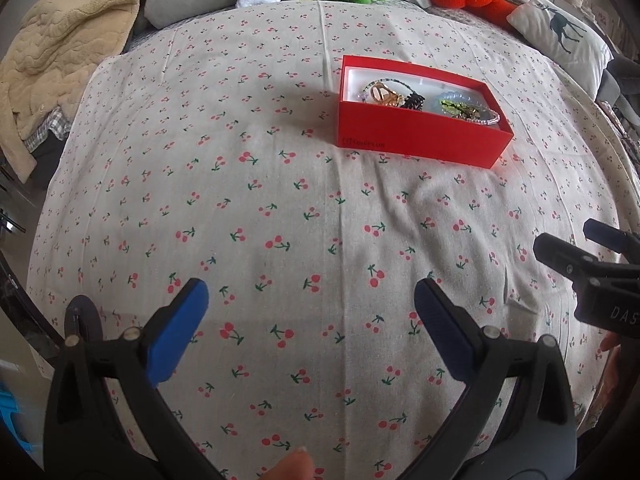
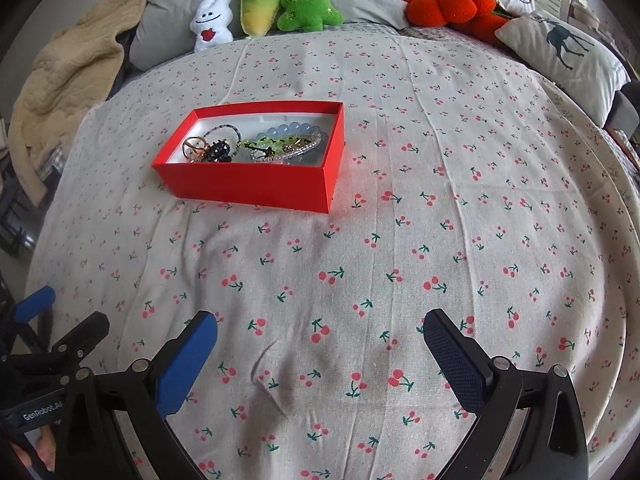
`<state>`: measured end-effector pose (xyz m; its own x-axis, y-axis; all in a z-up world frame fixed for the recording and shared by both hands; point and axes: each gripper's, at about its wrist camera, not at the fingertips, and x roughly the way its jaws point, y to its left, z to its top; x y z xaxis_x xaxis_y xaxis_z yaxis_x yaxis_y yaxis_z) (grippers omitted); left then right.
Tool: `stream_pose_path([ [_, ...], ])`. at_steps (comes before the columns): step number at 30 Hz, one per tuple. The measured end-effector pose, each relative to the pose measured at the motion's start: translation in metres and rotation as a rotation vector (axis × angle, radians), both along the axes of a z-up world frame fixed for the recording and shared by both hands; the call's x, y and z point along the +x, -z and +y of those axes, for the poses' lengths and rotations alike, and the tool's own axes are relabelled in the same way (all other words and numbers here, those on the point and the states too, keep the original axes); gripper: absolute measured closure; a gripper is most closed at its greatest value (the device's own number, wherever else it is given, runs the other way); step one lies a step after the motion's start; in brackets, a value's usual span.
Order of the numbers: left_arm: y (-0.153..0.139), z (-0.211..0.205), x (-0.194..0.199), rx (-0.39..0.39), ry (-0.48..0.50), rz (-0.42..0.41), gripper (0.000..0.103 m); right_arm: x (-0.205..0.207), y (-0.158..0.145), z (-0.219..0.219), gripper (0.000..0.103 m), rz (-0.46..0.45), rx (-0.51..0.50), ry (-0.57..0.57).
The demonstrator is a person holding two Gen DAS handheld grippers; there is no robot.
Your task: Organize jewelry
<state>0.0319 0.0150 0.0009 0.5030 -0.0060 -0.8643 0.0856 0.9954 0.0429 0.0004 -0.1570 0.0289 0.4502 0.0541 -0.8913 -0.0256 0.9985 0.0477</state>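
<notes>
A red box (image 1: 420,136) (image 2: 248,186) with a white inside sits on the cherry-print cloth (image 1: 280,208) (image 2: 400,248). It holds several jewelry pieces: a gold ring piece (image 2: 194,147), a black clip (image 2: 218,152), a beaded bracelet (image 2: 286,151) and a pale blue bead bracelet (image 1: 450,100). My left gripper (image 1: 310,300) is open and empty, well in front of the box. My right gripper (image 2: 320,334) is open and empty, in front and right of the box. The right gripper also shows at the right edge of the left wrist view (image 1: 592,256).
Plush toys line the back: a white one (image 2: 212,24), a yellow-green one (image 2: 258,4), a green one (image 2: 308,2) and an orange pumpkin (image 2: 444,4). A deer-print pillow (image 2: 568,56) lies back right. A beige blanket (image 2: 60,80) lies back left.
</notes>
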Motion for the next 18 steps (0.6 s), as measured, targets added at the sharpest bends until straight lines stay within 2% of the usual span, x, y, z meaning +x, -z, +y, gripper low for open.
stream_pose_path([
  [18, 0.008, 0.001, 0.009, -0.009, -0.005, 0.016, 0.001, 0.01, 0.014, 0.01, 0.0, 0.016, -0.013, 0.01],
])
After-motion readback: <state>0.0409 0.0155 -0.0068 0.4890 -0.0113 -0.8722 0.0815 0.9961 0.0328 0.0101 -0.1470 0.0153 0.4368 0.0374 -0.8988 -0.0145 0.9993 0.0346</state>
